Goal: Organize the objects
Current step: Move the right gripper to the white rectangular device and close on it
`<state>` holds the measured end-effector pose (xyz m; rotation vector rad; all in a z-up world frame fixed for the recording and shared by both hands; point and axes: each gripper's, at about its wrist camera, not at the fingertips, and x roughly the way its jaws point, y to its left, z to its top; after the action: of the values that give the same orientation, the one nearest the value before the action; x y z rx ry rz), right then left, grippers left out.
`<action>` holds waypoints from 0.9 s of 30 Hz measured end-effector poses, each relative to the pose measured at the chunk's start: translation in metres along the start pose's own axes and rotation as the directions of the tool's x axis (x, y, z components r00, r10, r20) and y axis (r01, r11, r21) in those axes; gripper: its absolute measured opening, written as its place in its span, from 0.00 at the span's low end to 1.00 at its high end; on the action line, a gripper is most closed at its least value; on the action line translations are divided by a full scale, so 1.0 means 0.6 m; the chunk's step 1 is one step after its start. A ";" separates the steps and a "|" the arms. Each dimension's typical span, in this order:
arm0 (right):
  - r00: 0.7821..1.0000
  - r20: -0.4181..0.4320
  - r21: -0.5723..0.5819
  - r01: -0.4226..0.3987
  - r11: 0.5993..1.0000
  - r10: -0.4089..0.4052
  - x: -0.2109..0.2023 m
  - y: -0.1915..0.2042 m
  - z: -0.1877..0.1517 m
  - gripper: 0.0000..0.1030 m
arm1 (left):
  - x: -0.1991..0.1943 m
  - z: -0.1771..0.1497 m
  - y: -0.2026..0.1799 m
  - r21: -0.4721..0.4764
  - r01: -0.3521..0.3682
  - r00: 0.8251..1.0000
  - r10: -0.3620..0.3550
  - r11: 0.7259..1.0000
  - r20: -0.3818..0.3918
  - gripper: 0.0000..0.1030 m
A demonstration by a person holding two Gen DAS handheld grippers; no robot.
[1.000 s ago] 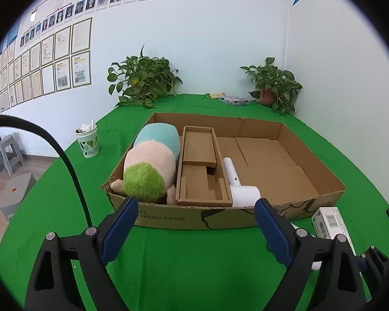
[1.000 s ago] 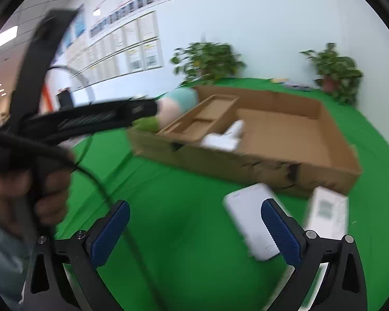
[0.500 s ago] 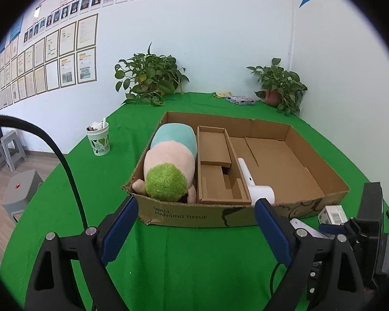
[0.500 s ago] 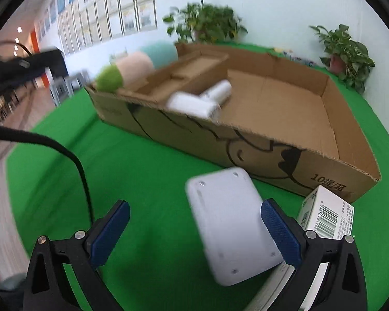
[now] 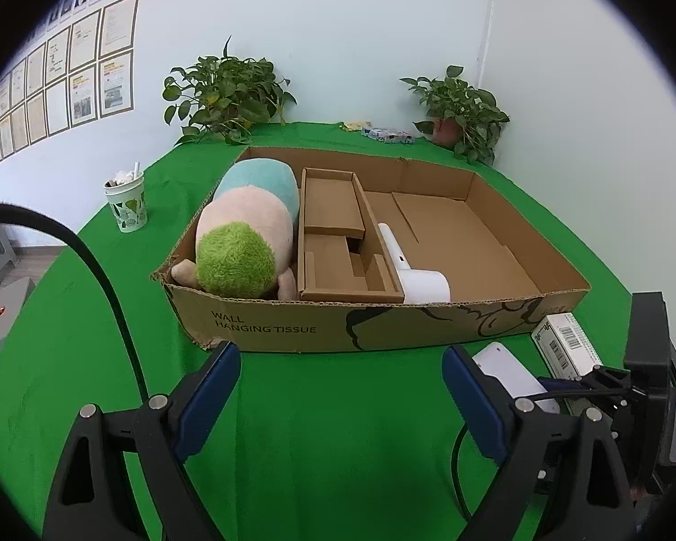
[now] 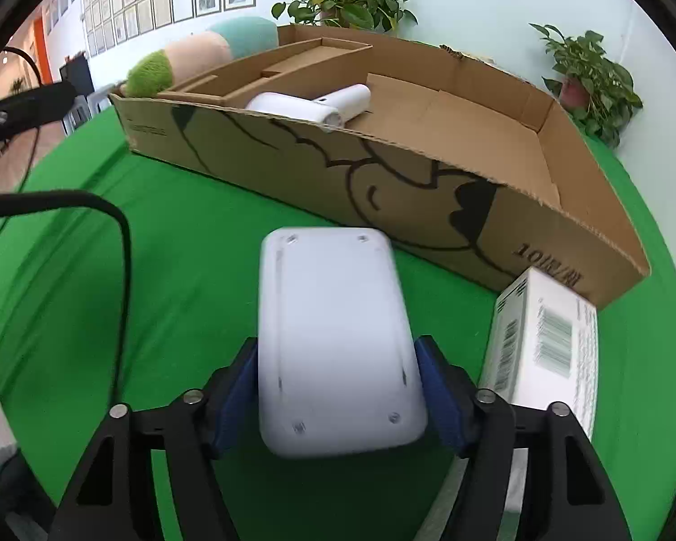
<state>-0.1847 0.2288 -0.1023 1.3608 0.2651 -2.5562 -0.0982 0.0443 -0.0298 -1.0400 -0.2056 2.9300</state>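
One flat white device (image 6: 335, 342) with rounded corners is lying on the green desk (image 6: 180, 315) just in front of the cardboard box (image 6: 383, 180), its screw-dotted underside facing up. The right tool (image 6: 336, 399) is closing around it, one blue pad on each long side and seemingly pressing against both edges. From the left wrist view the same device (image 5: 511, 376) is showing partly behind the left tool's own finger, with the right tool (image 5: 559, 390) gripping its near end.

Just to the device's right, one white carton with barcodes (image 6: 550, 342) is sitting against the box's front corner.

Inside the one open box (image 5: 338, 329), four things are lying: one plush toy (image 5: 248, 234) in green, pink and pale blue at the left end, one cardboard insert tray (image 5: 338, 234) beside it, and one white hair dryer (image 5: 410, 270) next to the tray; the right half is showing bare cardboard floor.

The left tool (image 5: 340, 394) is hovering over the green cloth in front of the box, its jaws spread wide with nothing between them.

Farther off, one patterned paper cup (image 5: 128, 203) is standing left of the box, and two potted plants (image 5: 227, 94) are standing at the back by the wall.
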 end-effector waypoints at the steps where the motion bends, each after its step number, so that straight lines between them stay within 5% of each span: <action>1: 1.000 -0.001 0.027 -0.017 1.000 0.017 -0.008 0.007 -0.005 0.63 | 0.001 -0.001 0.002 0.001 0.007 1.000 -0.007 1.000 -0.007 0.89; 4: 0.991 0.041 0.057 -0.126 0.990 0.124 -0.045 0.041 -0.029 0.76 | 0.008 0.003 0.011 -0.018 0.052 0.998 -0.053 0.998 -0.030 0.89; 5: 0.984 0.074 0.046 -0.166 0.985 0.163 -0.059 0.054 -0.038 0.95 | 0.014 0.007 0.015 -0.035 0.083 0.995 -0.085 0.996 -0.048 0.89; 6: 0.978 0.106 0.036 -0.182 0.983 0.177 -0.073 0.063 -0.045 0.99 | 0.020 0.011 0.016 -0.051 0.110 0.992 -0.113 0.993 -0.063 0.89; 9: 0.980 0.142 0.041 -0.150 0.988 0.143 -0.084 0.069 -0.054 0.99 | 0.056 0.022 0.010 -0.116 0.248 0.955 -0.263 0.962 -0.134 0.88; 14: 0.985 0.099 0.154 -0.157 0.976 0.143 -0.061 0.046 -0.051 0.99 | 0.137 0.011 -0.036 -0.196 0.429 0.832 -0.470 0.882 -0.294 0.81; 16: 0.988 0.109 0.170 -0.126 0.977 0.108 -0.059 0.052 -0.047 0.99 | 0.159 -0.002 -0.051 -0.206 0.441 0.804 -0.486 0.874 -0.342 0.71; 19: 0.991 0.096 0.198 -0.110 0.974 0.093 -0.049 0.052 -0.043 0.98 | 0.175 -0.016 -0.054 -0.233 0.437 0.787 -0.495 0.869 -0.369 0.66; 27: 0.990 0.087 0.128 -0.119 0.985 0.109 -0.036 0.074 -0.051 0.71 | 0.170 -0.044 -0.065 -0.250 0.457 0.744 -0.521 0.854 -0.418 0.65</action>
<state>-0.1361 0.1972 -0.1030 1.2741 0.0020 -2.5645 -0.1618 0.0932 -0.1087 -1.4221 -0.5649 2.1398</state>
